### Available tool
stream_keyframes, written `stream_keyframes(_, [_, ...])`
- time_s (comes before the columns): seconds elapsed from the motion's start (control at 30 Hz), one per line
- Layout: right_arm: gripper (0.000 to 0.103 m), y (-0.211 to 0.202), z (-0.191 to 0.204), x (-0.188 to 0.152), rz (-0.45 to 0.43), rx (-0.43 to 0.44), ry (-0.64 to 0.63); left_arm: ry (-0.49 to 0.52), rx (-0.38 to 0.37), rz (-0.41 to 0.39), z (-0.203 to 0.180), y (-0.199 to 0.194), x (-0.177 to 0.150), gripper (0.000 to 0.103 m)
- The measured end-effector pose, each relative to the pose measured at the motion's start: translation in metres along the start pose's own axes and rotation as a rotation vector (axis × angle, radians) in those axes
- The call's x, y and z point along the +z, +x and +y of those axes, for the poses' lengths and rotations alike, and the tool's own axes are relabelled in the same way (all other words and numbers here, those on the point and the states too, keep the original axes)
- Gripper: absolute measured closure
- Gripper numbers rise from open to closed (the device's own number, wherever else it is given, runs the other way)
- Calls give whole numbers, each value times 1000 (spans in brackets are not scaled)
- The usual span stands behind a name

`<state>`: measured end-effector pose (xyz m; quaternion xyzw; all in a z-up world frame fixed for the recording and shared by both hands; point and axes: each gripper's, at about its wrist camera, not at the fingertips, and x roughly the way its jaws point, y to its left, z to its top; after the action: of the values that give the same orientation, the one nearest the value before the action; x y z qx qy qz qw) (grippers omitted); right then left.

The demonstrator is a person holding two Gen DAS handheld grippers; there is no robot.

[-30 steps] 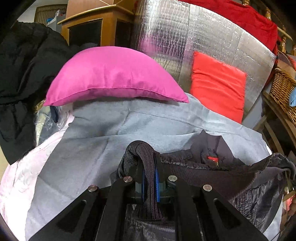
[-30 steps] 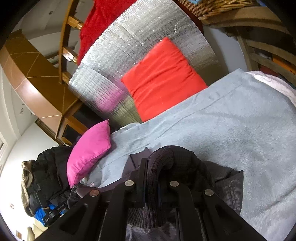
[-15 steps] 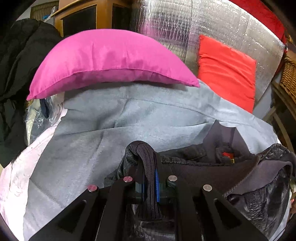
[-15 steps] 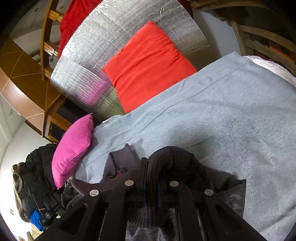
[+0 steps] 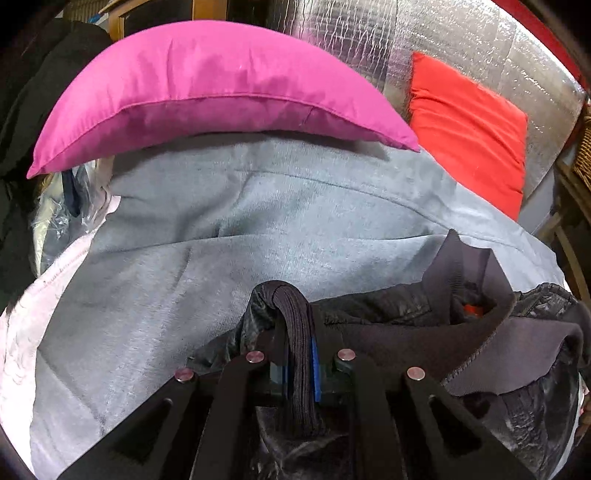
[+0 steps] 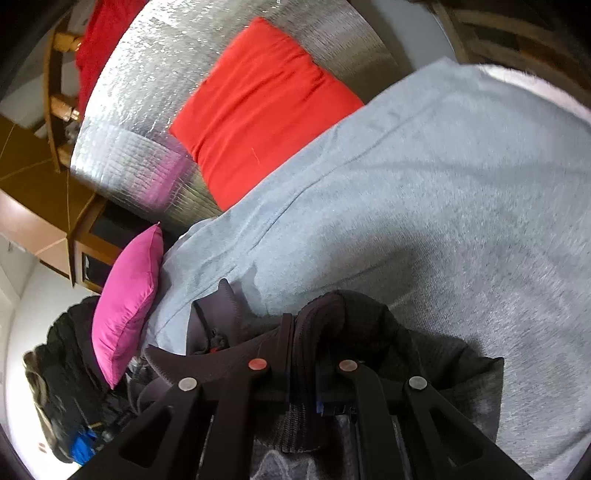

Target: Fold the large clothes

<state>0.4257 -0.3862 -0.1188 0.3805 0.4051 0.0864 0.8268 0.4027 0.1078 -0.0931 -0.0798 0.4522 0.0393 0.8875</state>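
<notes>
A dark padded jacket (image 5: 424,314) with a grey fleece collar lies bunched on the grey blanket (image 5: 229,236) of a bed. My left gripper (image 5: 299,365) is shut on a ribbed black band of the jacket, which loops up over the fingertips. In the right wrist view the jacket (image 6: 436,354) spreads below and to the right, and my right gripper (image 6: 304,373) is shut on another ribbed black band of it. A small red tag shows inside the collar (image 5: 472,309).
A magenta pillow (image 5: 207,88) rests at the head of the blanket, with a red cushion (image 5: 469,129) against a silver foil panel (image 5: 369,33) behind. Dark clothes (image 6: 62,391) pile up at the left. A pink sheet (image 5: 22,332) edges the blanket. Wooden furniture (image 6: 40,206) stands beyond.
Both grippers have sunk toward the blanket and moved closer to the pillows, carrying the jacket bands. The jacket now lies lower and more spread on the blanket.
</notes>
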Motion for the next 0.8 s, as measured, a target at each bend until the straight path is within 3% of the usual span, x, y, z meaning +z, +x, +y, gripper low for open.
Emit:
stream_keyframes(0.1, [92, 4, -5, 1, 14, 7, 35, -32, -20, 14, 2, 3, 3, 90])
stream_keyframes(0.17, [91, 5, -7, 1, 17, 13, 50, -69, -56, 35, 5, 2, 6, 83])
stream_keyframes(0.23, [90, 4, -7, 2, 21, 26, 62, -116, -119, 50, 11, -1, 10, 54])
stream_keyframes(0.27, [88, 4, -7, 2, 23, 35, 67, -148, -140, 32, 15, -7, 12, 45])
stream_keyframes(0.3, [86, 3, -5, 2, 24, 41, 70, -167, -126, 6, 17, -13, 14, 28])
stream_keyframes(0.33, [85, 3, -5, 3, 24, 44, 72, -186, -107, -35, 21, -21, 15, 23])
stream_keyframes(0.43, [64, -3, -1, 5, 16, 60, 68, -220, -103, -93, 33, -36, 19, 22])
stream_keyframes(0.5, [0, -14, 4, 7, -35, 70, 60, -245, -102, -90, 42, -43, 18, 22])
stream_keyframes(0.6, [0, -36, 7, 10, -123, 70, 67, -241, -93, -112, 57, -55, 11, 22])
stream_keyframes(0.8, [0, -87, 6, -10, -152, 51, -39, -253, -103, -142, 100, -85, -39, 22])
